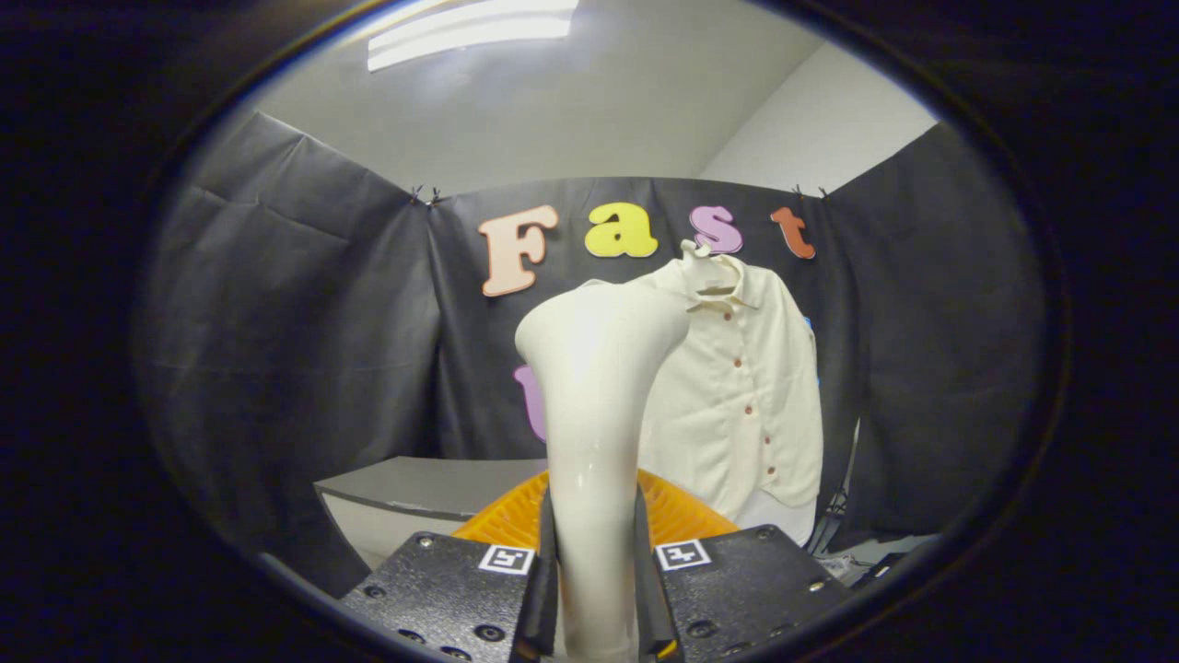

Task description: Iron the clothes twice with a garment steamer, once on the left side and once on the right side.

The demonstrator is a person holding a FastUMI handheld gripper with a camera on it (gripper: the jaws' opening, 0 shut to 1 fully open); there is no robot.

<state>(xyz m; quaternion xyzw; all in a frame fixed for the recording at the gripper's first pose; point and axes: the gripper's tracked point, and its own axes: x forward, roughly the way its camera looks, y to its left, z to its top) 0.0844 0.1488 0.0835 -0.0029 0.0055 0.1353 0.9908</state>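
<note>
Jaws clamped on steamer (594, 387) handle; steamer head hides shirt (746, 396) left side; hanger barely discernible.

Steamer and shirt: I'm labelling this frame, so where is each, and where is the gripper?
steamer (594, 368), gripper view, upper neck.
shirt (746, 405), gripper view, buttoned front.
gripper (597, 589), gripper view, between fingertips, clamped on steamer handle.

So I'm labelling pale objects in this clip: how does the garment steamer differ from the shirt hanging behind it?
The garment steamer is smooth, glossy and rigid; the shirt is soft, creased cloth with a row of dark buttons. The steamer stands upright, clamped between the fingers of the hand-held gripper; the shirt hangs on a hanger beyond them, against the booth wall. The steamer covers part of the shirt. Both are cream-white.
</note>
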